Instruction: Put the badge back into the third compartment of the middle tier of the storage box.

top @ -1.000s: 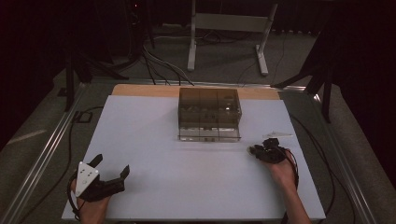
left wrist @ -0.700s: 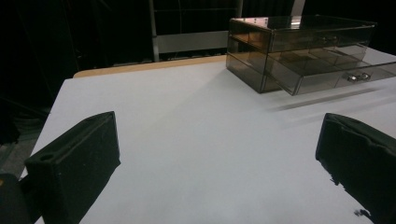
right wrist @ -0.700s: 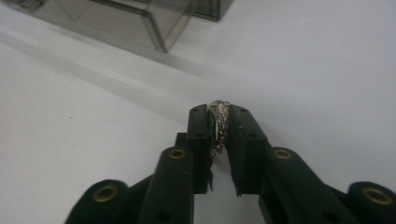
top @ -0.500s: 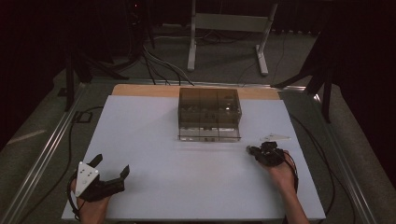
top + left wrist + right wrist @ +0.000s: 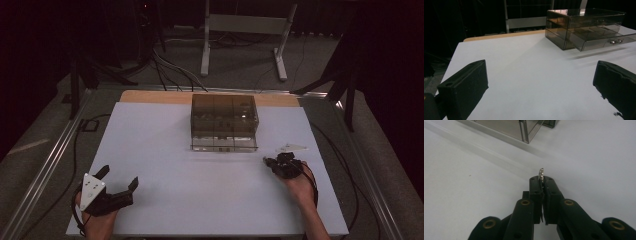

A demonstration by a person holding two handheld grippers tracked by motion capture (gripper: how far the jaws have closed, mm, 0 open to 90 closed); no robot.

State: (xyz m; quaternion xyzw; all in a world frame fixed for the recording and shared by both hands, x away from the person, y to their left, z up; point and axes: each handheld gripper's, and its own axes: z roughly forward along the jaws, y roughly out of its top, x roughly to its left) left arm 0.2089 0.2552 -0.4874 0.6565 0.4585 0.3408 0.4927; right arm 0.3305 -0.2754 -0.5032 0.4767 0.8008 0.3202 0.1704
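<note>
The right gripper (image 5: 543, 185) is clamping a small silvery piece (image 5: 541, 173) between the tips of its jaws; those jaws have just been closing, and they are now pressing together with only the thin thing between them. The piece is standing on edge, poking up past the jaw tips, with a bumpy, glinting rim that suggests metal or small stones, perhaps an item of jewellery, though it is too small to name surely. It is sitting low over the white table (image 5: 165, 150), just in front of the smoky clear drawer box (image 5: 223, 121), whose bottom drawer (image 5: 604, 42) is standing pulled out toward the person. The step in hand appears to be the pick-up, with the grip freshly taken. The next move is probably calling for a lift clear of the table and a short carry to the open drawer, keeping the pinch firm, since so thin a thing held at the very tips could twist or slip. The left gripper (image 5: 116, 183) is resting at the near left part of the table, well apart from the box, its jaws spread wide with nothing between them.
</note>
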